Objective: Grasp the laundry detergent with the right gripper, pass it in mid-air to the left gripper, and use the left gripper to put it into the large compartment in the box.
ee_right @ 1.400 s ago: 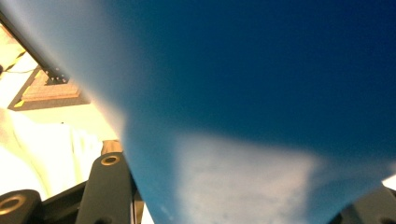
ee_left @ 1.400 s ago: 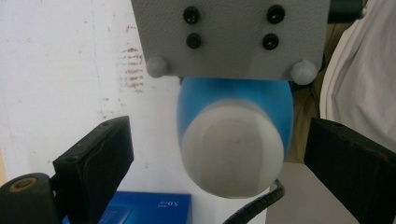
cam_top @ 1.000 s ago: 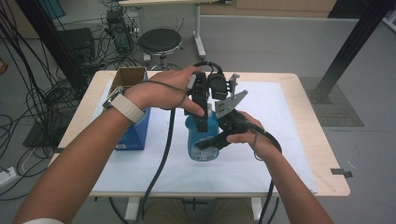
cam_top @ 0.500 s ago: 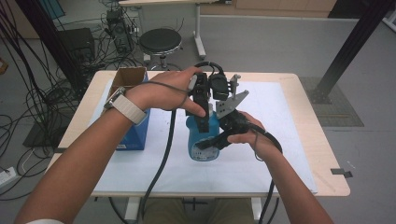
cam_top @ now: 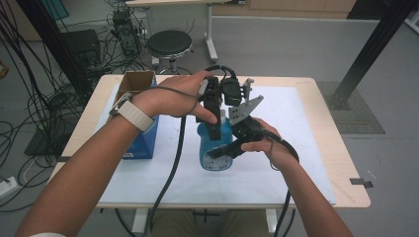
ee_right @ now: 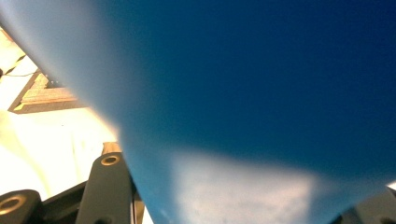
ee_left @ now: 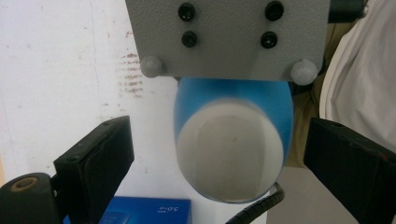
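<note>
A blue bottle (cam_top: 216, 148) with a white cap (ee_left: 229, 154) stands on the white mat (cam_top: 296, 148) at the table's middle. My right gripper (cam_top: 223, 148) comes in from the right and is shut on the bottle's body, whose blue wall (ee_right: 261, 93) lies close between its black jaws. My left gripper (cam_top: 212, 123) hangs over the bottle's top and points down. In the left gripper view its jaws stand open (ee_left: 219, 135) on either side of the cap, with a gap on each side. The right gripper's grey plate (ee_left: 229, 37) shows just past the cap.
A blue box (cam_top: 143, 140) sits on the mat to the left of the bottle, with an open cardboard box (cam_top: 133, 81) behind it. A black stool (cam_top: 169, 44) and tangled cables lie on the floor past the table's far edge.
</note>
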Tool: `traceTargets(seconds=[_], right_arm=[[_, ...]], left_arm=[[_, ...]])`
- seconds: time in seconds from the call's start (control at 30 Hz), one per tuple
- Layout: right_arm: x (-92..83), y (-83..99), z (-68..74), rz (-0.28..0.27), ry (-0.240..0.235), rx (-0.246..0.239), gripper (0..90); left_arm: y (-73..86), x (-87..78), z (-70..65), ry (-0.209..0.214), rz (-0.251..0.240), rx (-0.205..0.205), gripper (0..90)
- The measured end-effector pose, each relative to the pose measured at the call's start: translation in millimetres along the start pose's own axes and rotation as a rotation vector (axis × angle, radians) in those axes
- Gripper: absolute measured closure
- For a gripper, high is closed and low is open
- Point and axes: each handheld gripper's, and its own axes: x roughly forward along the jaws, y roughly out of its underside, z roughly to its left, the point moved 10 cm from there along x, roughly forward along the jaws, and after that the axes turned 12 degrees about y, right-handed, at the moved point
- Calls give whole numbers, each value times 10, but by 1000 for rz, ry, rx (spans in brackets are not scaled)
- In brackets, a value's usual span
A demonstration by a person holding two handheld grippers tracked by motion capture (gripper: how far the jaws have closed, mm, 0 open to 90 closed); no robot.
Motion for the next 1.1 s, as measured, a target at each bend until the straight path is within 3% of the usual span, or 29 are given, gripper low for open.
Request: traceTargets(seconds=[1.1], right_arm=[[2,28,10,9,-9,0,432]], left_arm=[[16,-3,8,0,-7,-3,90]])
